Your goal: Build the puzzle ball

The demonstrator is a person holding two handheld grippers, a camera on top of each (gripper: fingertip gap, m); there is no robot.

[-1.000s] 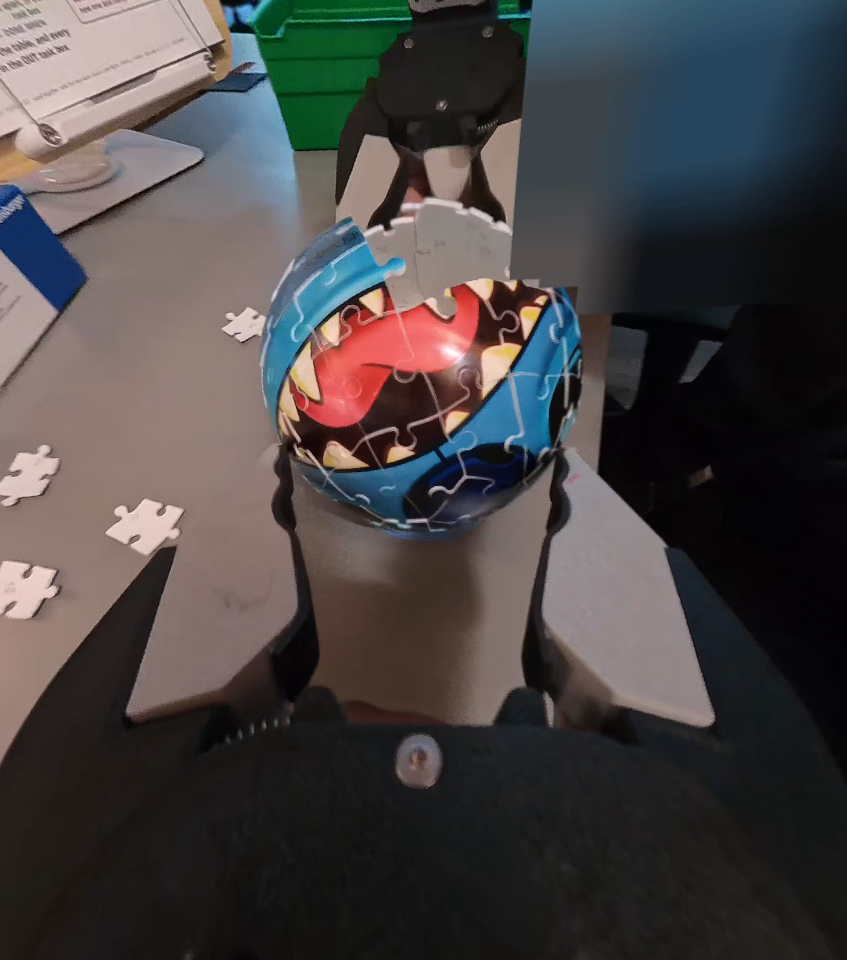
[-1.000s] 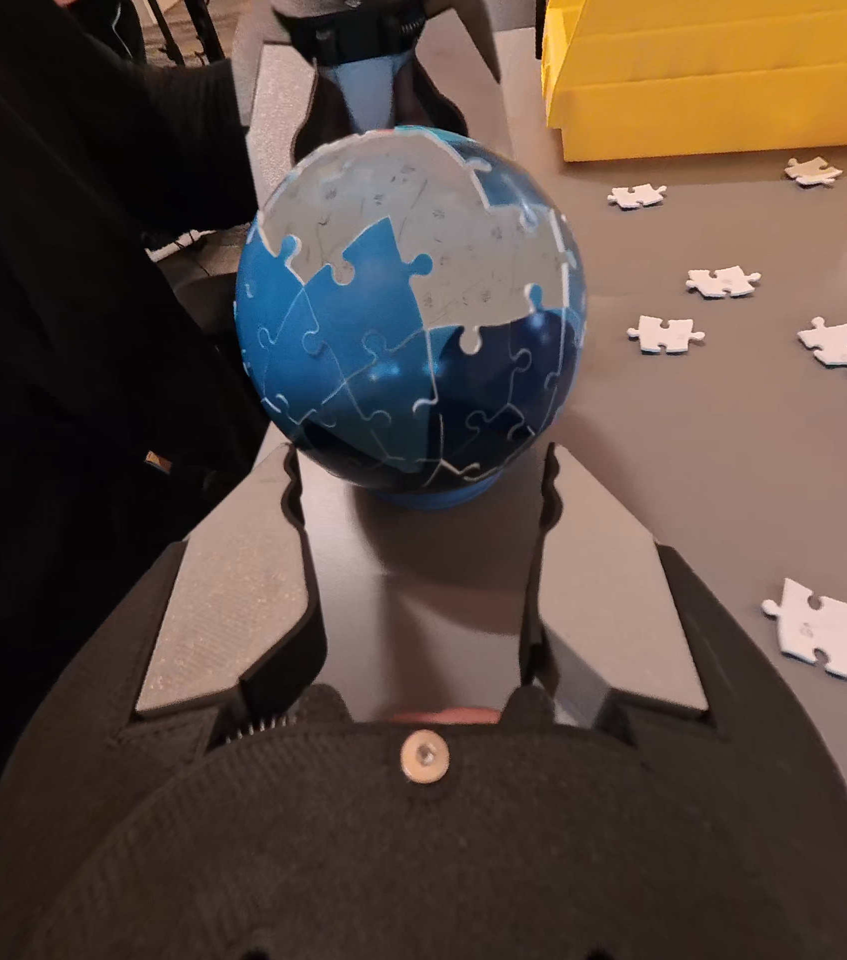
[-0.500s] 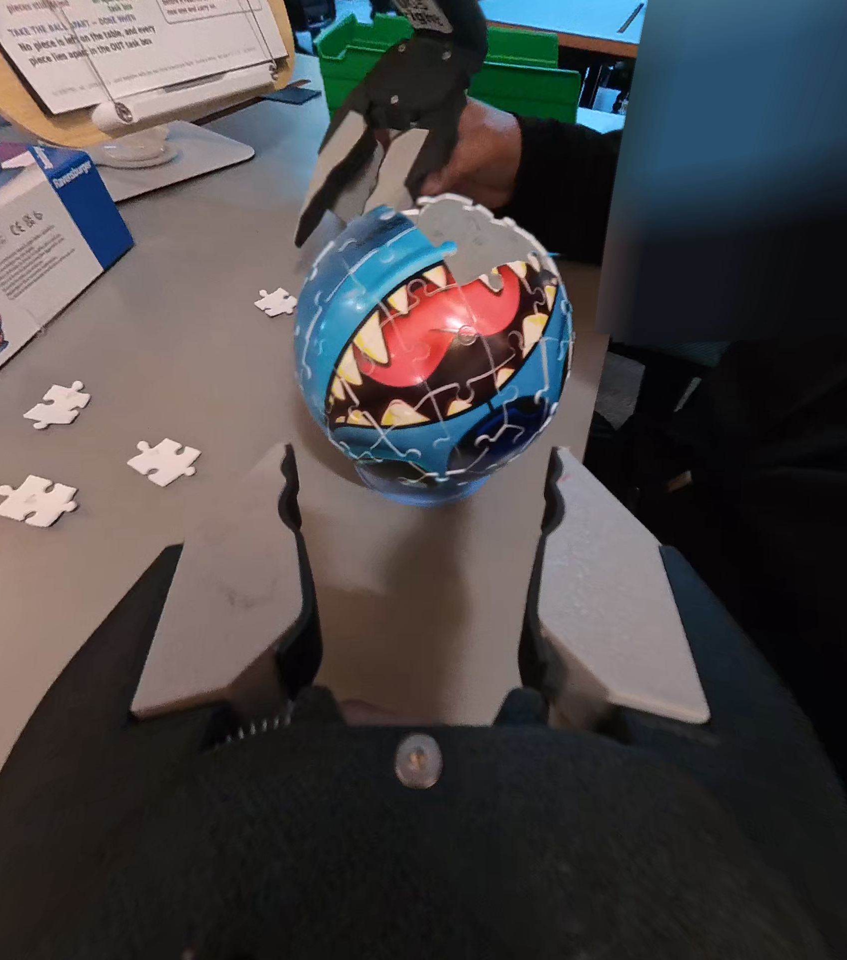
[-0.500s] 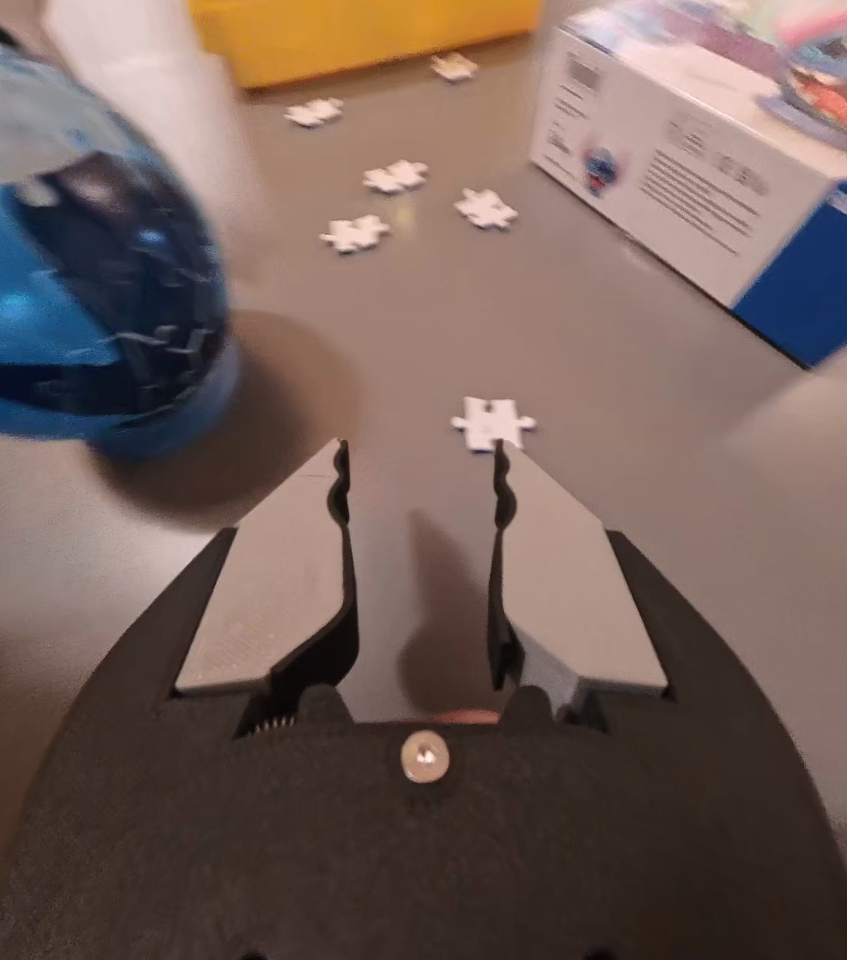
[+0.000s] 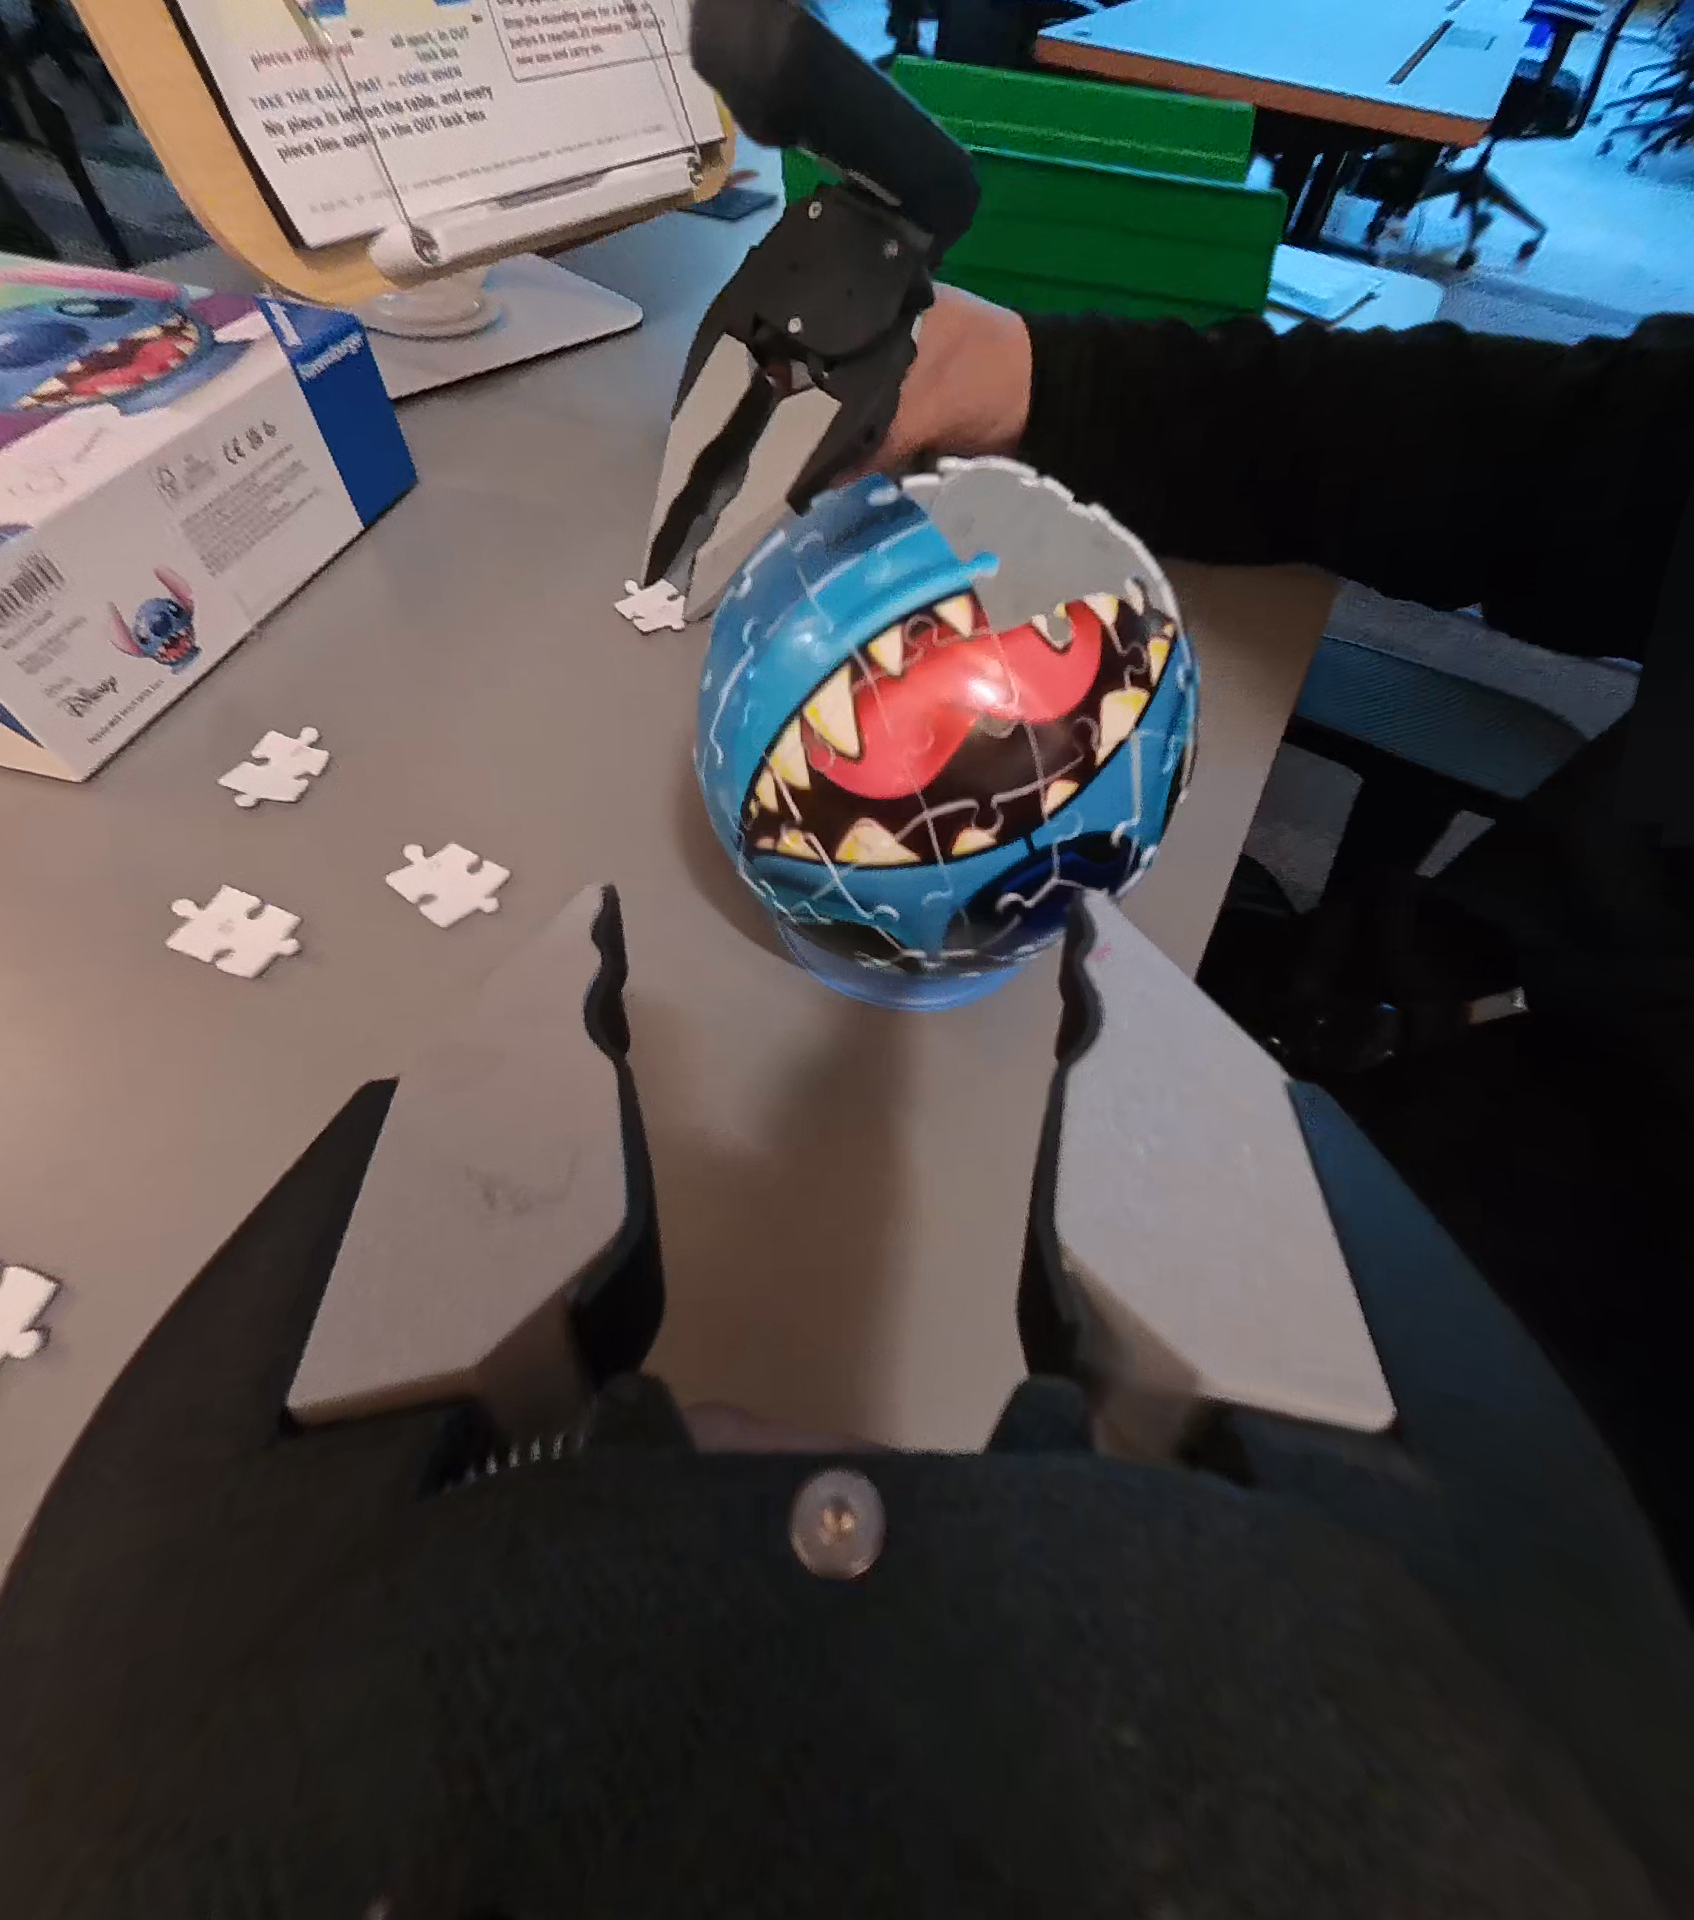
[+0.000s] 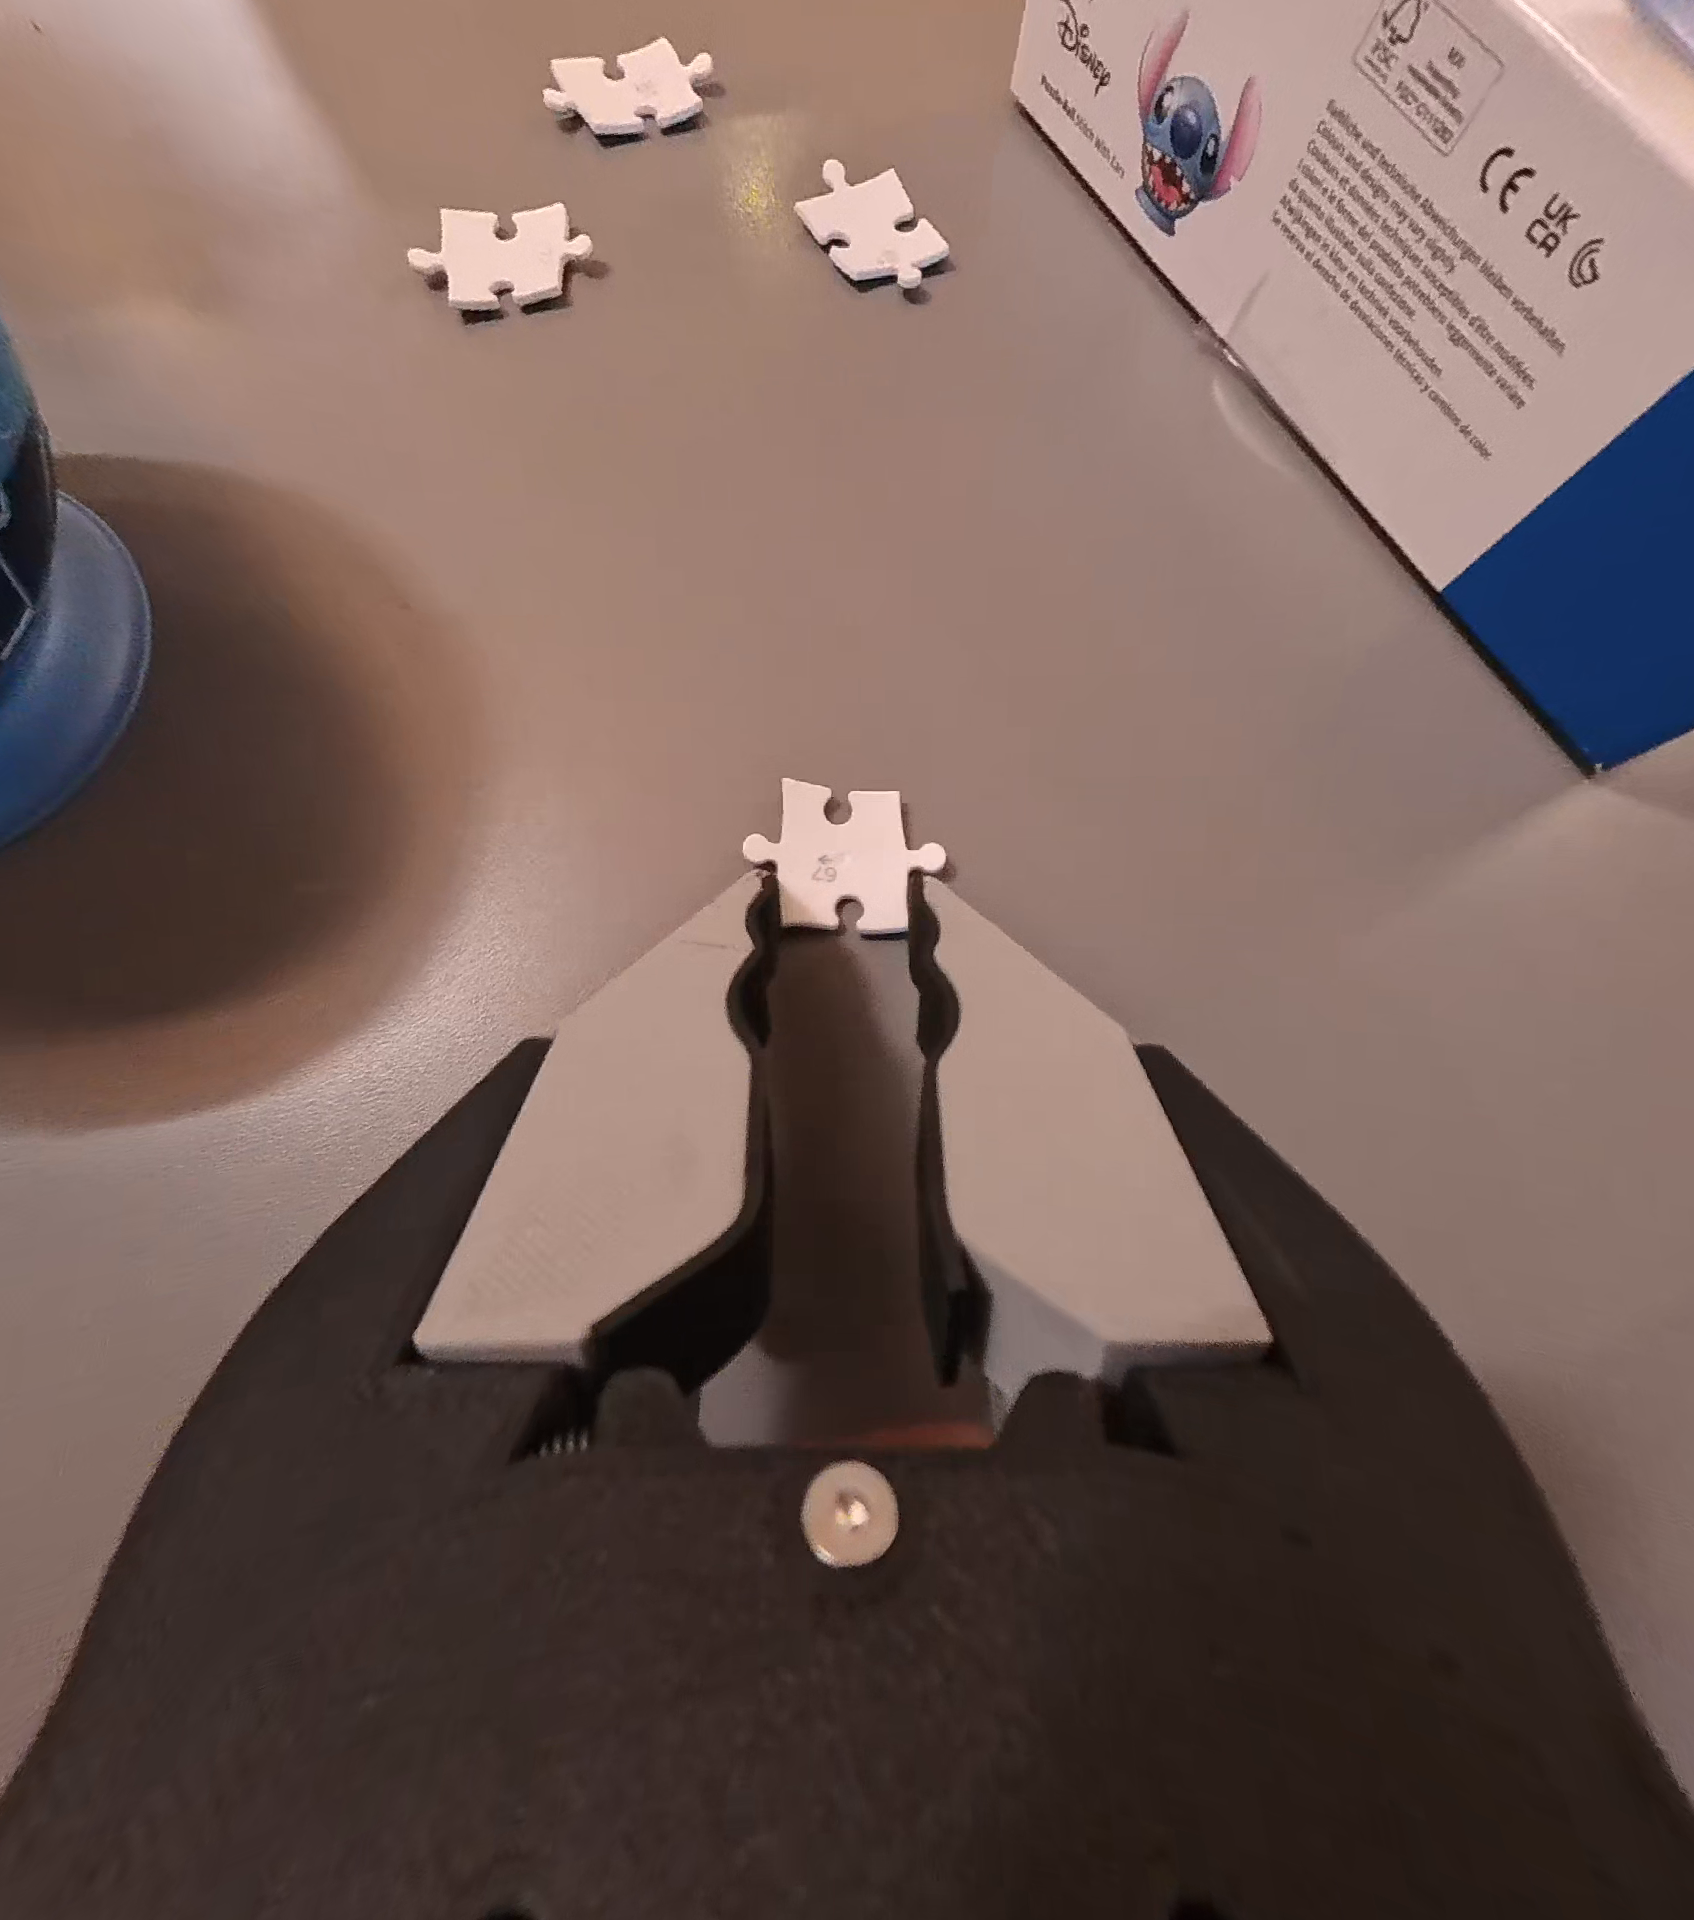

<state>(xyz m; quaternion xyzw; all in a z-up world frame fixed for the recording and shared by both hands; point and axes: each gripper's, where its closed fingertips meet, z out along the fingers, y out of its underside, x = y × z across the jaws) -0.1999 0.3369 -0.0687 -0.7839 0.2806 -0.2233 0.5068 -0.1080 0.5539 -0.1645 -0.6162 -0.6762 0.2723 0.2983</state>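
- Your left gripper [image 5: 838,935] hangs just near of the puzzle ball [image 5: 947,727], its fingers spread wide with nothing between them; the ball sits a little beyond and slightly right of the tips, not touched.
- The puzzle ball stands on a blue ring base [image 5: 900,982] on the grey table [image 5: 510,644], close to the table's right edge. The side facing your left camera shows a red tongue and pale teeth on blue; a gap at the top shows the pale inner side of the far pieces.
- Your right gripper [image 6: 848,899] is down at the table just left of the ball, as the left wrist view shows it. Its fingers are narrowed around one white puzzle piece [image 6: 843,862], a tip at each side of the piece's near edge. Whether the piece is pinched or only flanked, you cannot tell.
- In the right wrist view the ball's base [image 6: 43,727] sits at the left edge, well apart from that piece.
- Three more white pieces [image 6: 500,255] lie farther off on the table, face down.
- The puzzle box [image 5: 126,499] lies on the far left of the table, with a document stand [image 5: 469,135] behind it and green bins [image 5: 1103,197] beyond.
- Your hand [image 5: 968,364] and dark sleeve [image 5: 1342,436] reach in from the right behind the ball.
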